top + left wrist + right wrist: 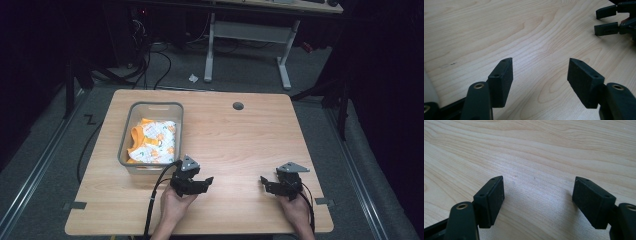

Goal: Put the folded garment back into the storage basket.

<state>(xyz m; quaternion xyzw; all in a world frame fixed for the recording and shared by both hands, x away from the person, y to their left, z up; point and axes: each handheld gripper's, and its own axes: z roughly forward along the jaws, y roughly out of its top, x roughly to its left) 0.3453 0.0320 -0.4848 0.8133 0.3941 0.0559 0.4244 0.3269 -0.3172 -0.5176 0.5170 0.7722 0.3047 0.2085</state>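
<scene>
My left gripper (206,181) rests low over the wooden table (240,140) near its front edge, just right of a grey bin (150,106). Its jaws stand apart with bare wood between them in the left gripper view (540,65). My right gripper (263,183) sits further right on the table, pointing left, with its jaws spread and empty (539,185). It also appears at the top right of the left gripper view (604,21). Inside the bin lies a folded white and orange patterned cloth (154,141).
A round cable hole (238,106) marks the table's far side. Beyond the table stands a white desk frame (247,35) on grey carpet, with cables (150,60) on the floor at the back left. Black cables (152,200) trail from each gripper over the front edge.
</scene>
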